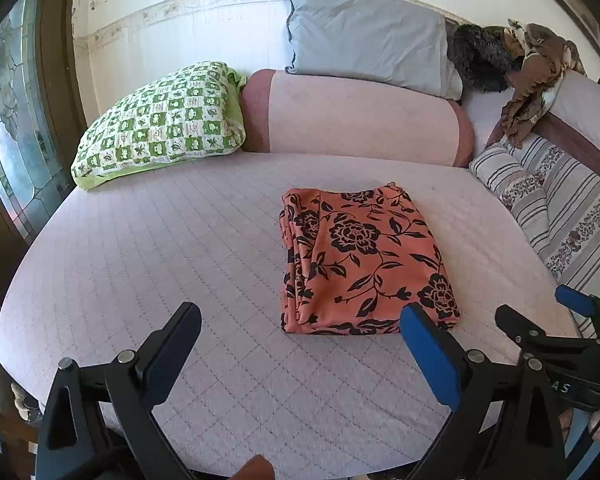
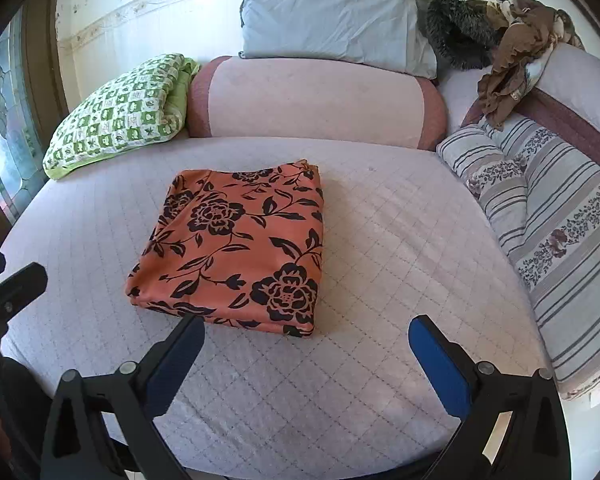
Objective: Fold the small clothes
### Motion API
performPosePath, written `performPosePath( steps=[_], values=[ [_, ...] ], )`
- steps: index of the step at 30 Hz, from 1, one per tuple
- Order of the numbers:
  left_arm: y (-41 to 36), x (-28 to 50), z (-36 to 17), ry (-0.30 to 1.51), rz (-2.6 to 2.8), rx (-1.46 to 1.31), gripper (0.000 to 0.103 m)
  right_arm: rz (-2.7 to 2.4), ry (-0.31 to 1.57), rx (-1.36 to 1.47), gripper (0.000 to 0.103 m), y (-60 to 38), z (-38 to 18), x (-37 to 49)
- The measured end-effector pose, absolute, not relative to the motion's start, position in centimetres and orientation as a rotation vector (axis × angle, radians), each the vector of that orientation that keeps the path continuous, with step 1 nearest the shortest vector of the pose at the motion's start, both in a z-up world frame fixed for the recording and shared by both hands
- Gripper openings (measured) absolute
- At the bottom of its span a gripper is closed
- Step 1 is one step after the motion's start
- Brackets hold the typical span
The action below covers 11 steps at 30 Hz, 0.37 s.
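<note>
A: Where is the orange floral cloth (image 1: 364, 260)?

B: Folded into a neat rectangle, flat on the quilted bed (image 1: 140, 240), just ahead of both tools.

A: And the tongs?

B: The left tongs (image 1: 300, 320) gape wide and hold nothing. So do the right tongs (image 2: 306, 330), near the cloth's front edge.

A: What would finish it well?

B: I'd judge the fold is nearly done. Press the layered edge level, keep the corners square, and lift clear without snagging the fabric.
</note>
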<state>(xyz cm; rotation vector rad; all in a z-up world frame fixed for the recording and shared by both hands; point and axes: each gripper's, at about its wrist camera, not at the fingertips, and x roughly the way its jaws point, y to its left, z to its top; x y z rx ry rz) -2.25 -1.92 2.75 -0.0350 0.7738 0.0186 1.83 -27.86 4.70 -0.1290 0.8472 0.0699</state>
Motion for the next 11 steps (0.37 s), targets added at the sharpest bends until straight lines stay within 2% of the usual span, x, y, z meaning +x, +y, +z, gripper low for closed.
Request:
performPosePath(
  steps=[11],
  values=[
    [-2.4,0.7,2.2,0.786,0.027,-0.03,0.102,0.07,0.834,-0.157,0.103,-27.7,5.0,3.1]
  ],
)
